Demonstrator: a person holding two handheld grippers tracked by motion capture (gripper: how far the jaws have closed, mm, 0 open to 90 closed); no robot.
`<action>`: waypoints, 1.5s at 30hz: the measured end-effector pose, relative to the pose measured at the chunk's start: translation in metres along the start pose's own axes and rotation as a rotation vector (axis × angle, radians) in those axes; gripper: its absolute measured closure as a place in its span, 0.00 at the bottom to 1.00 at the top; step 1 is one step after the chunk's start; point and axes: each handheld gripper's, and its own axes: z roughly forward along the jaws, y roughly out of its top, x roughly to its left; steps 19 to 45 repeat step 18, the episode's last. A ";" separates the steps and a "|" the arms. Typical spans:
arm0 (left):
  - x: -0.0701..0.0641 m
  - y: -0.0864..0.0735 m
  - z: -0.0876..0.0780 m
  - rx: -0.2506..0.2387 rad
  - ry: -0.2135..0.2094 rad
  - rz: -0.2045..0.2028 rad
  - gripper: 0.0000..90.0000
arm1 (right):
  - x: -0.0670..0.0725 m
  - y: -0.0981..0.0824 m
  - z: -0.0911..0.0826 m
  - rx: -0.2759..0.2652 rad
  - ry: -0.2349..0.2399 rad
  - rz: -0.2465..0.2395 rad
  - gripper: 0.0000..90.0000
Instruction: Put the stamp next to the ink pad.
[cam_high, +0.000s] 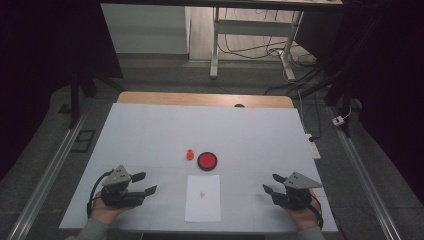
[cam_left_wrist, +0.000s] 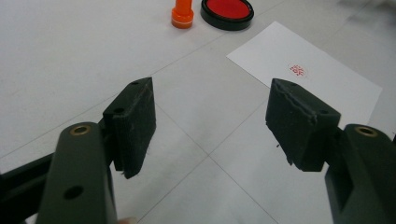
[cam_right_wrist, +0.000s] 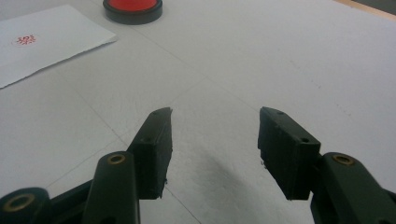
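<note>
A: High view: left gripper (cam_high: 146, 183) and right gripper (cam_high: 270, 183) sit at the near table (cam_high: 150, 130) edge, either side of the paper sheet (cam_high: 202, 198). Orange stamp (cam_high: 189, 154) stands just left of the red ink pad (cam_high: 207, 160), beyond the sheet, well apart from both grippers.

B: Jaws?

A: Both spread wide, nothing between them, bare table under each.

B: Anything extra close up?

A: Left gripper view catches the stamp (cam_left_wrist: 182, 14), pad (cam_left_wrist: 227, 11) and the red imprint (cam_left_wrist: 297, 70) clearly. Right gripper view has the pad (cam_right_wrist: 133, 8) and imprint (cam_right_wrist: 24, 40), sheet corner at its left.
</note>
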 end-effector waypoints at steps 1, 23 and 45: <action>0.000 0.000 0.000 0.001 0.000 -0.001 0.37 | 0.000 0.000 0.000 -0.003 0.005 -0.002 0.50; 0.000 -0.001 0.001 0.010 -0.001 -0.001 0.37 | 0.001 0.000 0.001 -0.006 -0.002 -0.013 0.49; 0.000 -0.001 0.001 0.010 -0.001 -0.001 0.37 | 0.001 0.000 0.001 -0.006 -0.002 -0.013 0.49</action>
